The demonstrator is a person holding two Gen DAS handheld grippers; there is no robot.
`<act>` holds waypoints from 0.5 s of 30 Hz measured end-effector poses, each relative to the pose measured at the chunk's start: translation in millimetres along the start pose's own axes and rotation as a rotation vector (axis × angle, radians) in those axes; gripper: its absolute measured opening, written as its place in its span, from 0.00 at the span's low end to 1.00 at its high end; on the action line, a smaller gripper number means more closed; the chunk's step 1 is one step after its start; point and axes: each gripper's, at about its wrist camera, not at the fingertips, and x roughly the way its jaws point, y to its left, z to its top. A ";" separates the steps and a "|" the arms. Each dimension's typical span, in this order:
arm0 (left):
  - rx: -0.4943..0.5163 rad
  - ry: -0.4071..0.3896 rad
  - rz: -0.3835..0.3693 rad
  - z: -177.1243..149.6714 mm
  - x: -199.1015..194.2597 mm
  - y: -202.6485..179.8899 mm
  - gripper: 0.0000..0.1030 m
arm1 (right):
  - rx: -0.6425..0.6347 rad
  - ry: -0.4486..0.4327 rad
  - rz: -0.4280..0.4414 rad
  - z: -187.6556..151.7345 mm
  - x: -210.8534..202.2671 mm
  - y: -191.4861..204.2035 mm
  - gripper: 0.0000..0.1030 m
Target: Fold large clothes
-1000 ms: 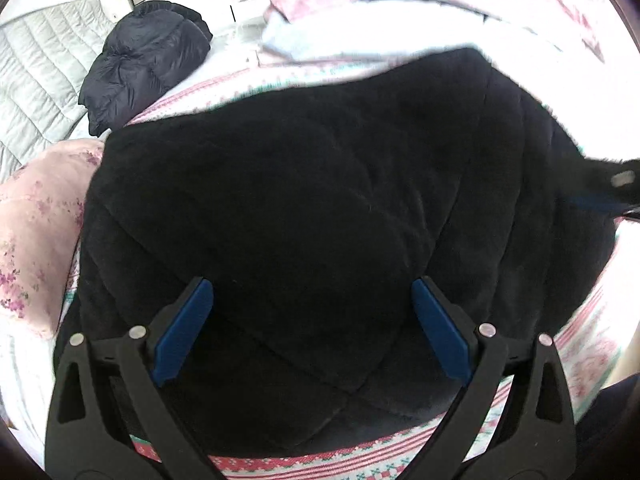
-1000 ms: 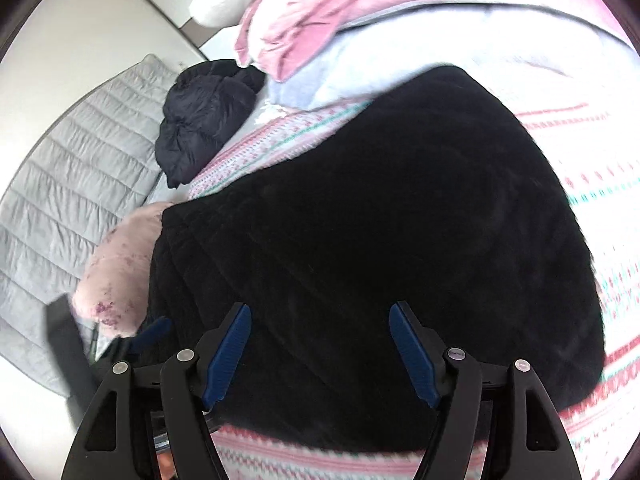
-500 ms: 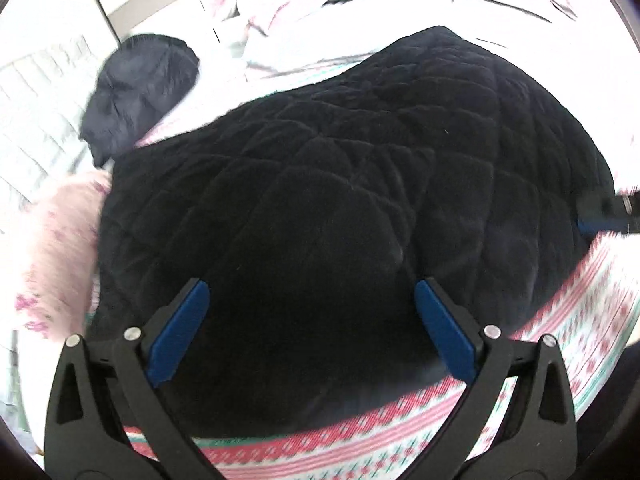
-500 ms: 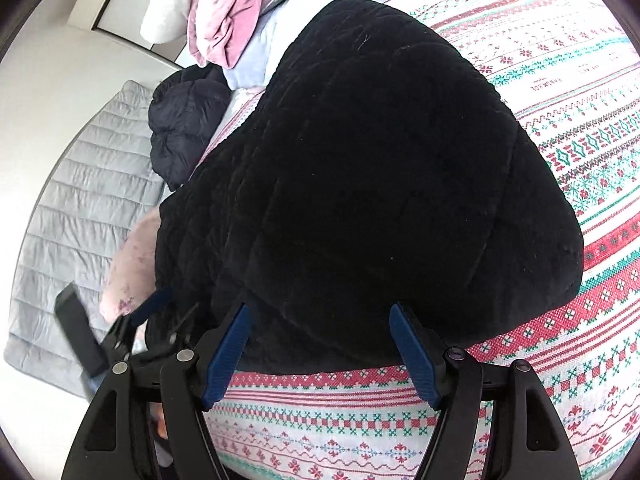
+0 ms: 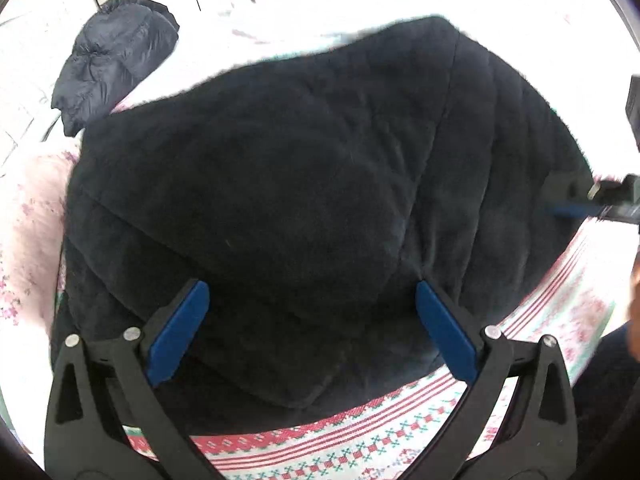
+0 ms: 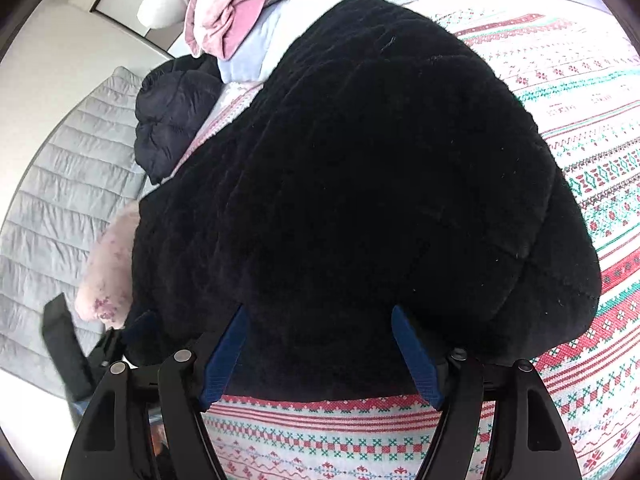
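A black quilted coat point(image 5: 304, 208) lies in a folded heap on the bed point(image 6: 592, 152), over a bedspread with red and green patterned bands. The left tool point(image 5: 310, 322) hangs above the coat's near edge with its blue pads spread wide and nothing between them. The right tool point(image 6: 320, 352) is likewise spread apart and empty. A dark puffer jacket point(image 5: 112, 56) sits beyond the coat near the headboard.
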 end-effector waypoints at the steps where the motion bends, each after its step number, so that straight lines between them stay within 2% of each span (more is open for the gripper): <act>1: -0.020 -0.035 0.007 5.7 -7.1 5.6 1.00 | -0.002 -0.007 0.002 0.6 -1.6 0.0 0.73; 3: -0.067 -0.073 0.035 21.5 -13.1 18.0 1.00 | -0.002 -0.020 0.013 3.0 -4.0 1.6 0.73; 8: -0.156 -0.043 0.116 81.0 17.0 47.2 1.00 | 0.019 -0.029 0.036 12.0 -1.2 6.6 0.73; 9: -0.160 -0.034 0.119 84.7 19.9 46.1 1.00 | 0.020 -0.029 0.040 13.4 -0.3 8.1 0.73; 12: -0.206 0.035 0.114 112.0 47.5 51.1 1.00 | 0.005 -0.023 0.038 15.2 2.7 13.4 0.73; 15: -0.228 0.134 0.122 118.3 85.3 46.4 1.00 | -0.007 -0.013 0.031 16.6 5.8 15.8 0.73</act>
